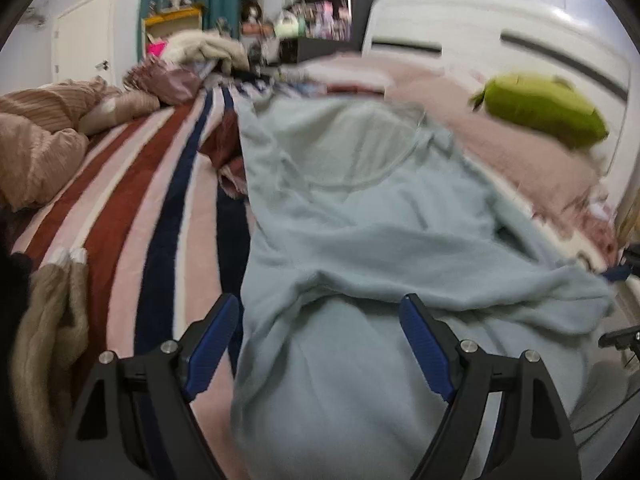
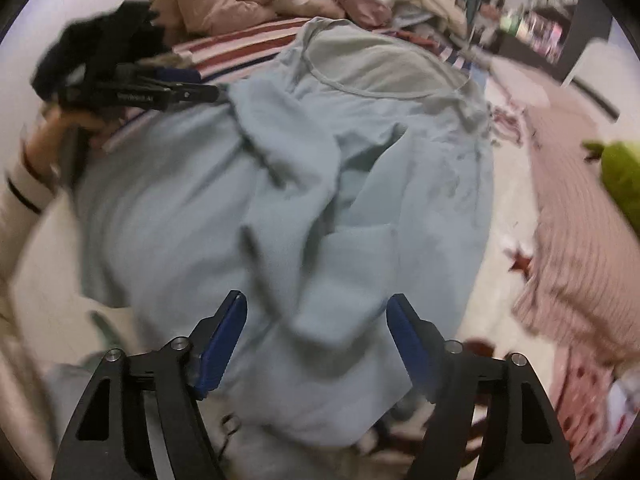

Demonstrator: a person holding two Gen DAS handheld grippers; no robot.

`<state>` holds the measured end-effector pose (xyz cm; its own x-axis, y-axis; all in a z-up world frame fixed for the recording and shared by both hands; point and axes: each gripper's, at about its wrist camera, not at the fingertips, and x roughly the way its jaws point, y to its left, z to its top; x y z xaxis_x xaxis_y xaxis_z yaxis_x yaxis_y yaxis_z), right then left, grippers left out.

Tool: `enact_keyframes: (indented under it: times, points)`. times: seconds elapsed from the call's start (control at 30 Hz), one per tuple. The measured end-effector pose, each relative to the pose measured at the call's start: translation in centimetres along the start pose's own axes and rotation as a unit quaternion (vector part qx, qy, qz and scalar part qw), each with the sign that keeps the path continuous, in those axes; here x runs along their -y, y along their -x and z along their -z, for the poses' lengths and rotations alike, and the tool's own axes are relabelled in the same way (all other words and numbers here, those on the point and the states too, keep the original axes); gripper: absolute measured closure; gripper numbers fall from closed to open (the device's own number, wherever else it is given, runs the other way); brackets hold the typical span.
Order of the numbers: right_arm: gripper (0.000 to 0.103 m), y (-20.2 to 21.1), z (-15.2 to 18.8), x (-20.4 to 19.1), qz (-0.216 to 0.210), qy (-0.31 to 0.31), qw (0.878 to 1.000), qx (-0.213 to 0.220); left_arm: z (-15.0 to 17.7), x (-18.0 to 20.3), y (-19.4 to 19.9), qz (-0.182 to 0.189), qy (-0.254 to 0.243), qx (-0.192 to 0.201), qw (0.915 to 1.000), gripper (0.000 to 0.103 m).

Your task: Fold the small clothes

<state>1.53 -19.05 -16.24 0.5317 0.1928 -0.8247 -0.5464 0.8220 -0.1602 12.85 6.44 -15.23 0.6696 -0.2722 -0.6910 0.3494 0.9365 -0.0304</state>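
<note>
Both jaws stand wide apart: the left hand-held gripper (image 1: 318, 322) and the right hand-held gripper (image 2: 316, 316) each hover over the rumpled pale-blue top (image 2: 320, 184), gripping nothing. The top lies on the bed's striped blanket (image 1: 132, 208), its neckline at twelve o'clock.

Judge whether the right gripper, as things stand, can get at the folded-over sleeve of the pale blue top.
Probably yes: the right gripper stands open just over the sleeve of the pale blue top, and nothing lies between them.

left wrist: close, angled down | right wrist: close, steeper | shared: pale blue garment (image 1: 360, 208)
</note>
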Motion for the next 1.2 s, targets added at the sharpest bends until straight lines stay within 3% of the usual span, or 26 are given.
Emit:
enact_keyframes:
  times: [0.1, 0.17, 0.23, 0.3, 0.33, 0.5, 0.6, 0.67, 0.7, 0.77, 0.83, 0.87, 1.0, 1.07, 1.13, 1.2]
  points:
    - [0.036, -2.3, -0.5, -0.5, 0.034, 0.038, 0.999, 0.005, -0.5, -0.4, -2.1, -0.033, -0.015, -0.033, 0.9988, 0.039]
    - [0.043, -3.0, -1.2, -0.1, 0.042, 0.049, 0.998, 0.013, -0.6, -1.0, -3.3, -0.044, -0.007, -0.051, 0.9977, 0.063]
    - [0.094, -2.6, -2.1, 0.7, 0.036, 0.043, 0.998, 0.030, -0.8, -1.7, -3.8, -0.048, 0.002, -0.055, 0.9973, 0.073]
    - [0.094, -2.1, -2.7, 1.5, 0.023, 0.032, 0.999, 0.037, -0.9, -2.2, -3.4, -0.056, 0.011, -0.044, 0.9974, 0.096]
    - [0.095, -1.7, -3.0, 1.8, 0.001, 0.025, 0.999, 0.038, -1.0, -2.4, -3.0, -0.066, 0.015, -0.033, 0.9971, 0.097]
    - [0.095, 0.5, -4.5, 2.9, -0.103, -0.011, 0.994, 0.020, -1.3, -5.0, -1.3, -0.098, 0.067, 0.000, 0.9929, 0.098]
    - [0.095, 0.6, -5.0, 4.0, -0.223, -0.078, 0.972, -0.015, -1.1, -4.8, -1.5, -0.127, 0.057, -0.004, 0.9903, 0.096]
    - [0.094, -0.1, -4.9, 4.1, -0.250, -0.105, 0.962, -0.026, -0.9, -4.2, -1.4, -0.141, 0.050, -0.006, 0.9887, 0.088]
    - [0.091, -0.6, -4.7, 4.0, -0.243, -0.108, 0.963, -0.031, -0.8, -4.1, -1.2, -0.140, 0.054, -0.006, 0.9887, 0.085]
    - [0.090, -2.4, -4.1, 2.8, -0.164, -0.080, 0.981, -0.059, -0.6, -4.3, -0.6, -0.121, 0.071, -0.003, 0.9901, 0.075]
    - [0.090, -3.2, -3.4, 2.1, -0.128, -0.062, 0.988, -0.066, -0.3, -3.9, 0.3, -0.099, 0.072, 0.002, 0.9925, 0.065]
    - [0.092, -3.1, -3.3, 2.1, -0.124, -0.065, 0.988, -0.061, -0.3, -3.5, 0.9, -0.086, 0.069, 0.008, 0.9939, 0.060]
    - [0.091, -0.2, -3.5, 2.5, -0.069, -0.048, 0.996, -0.015, -0.3, -1.6, 2.5, -0.035, 0.059, 0.019, 0.9974, 0.057]
    - [0.088, 0.5, -3.6, 2.7, -0.056, -0.051, 0.997, -0.010, -0.2, -0.6, 3.5, 0.000, 0.065, 0.024, 0.9976, 0.048]
    - [0.059, 0.1, -3.5, 2.9, -0.029, -0.050, 0.998, -0.024, -0.1, 0.4, 4.1, 0.032, 0.068, 0.028, 0.9968, 0.041]
    - [0.057, 0.1, -3.1, 2.7, 0.062, -0.021, 0.998, -0.022, 0.0, 1.7, 4.4, 0.053, 0.059, 0.025, 0.9965, 0.040]
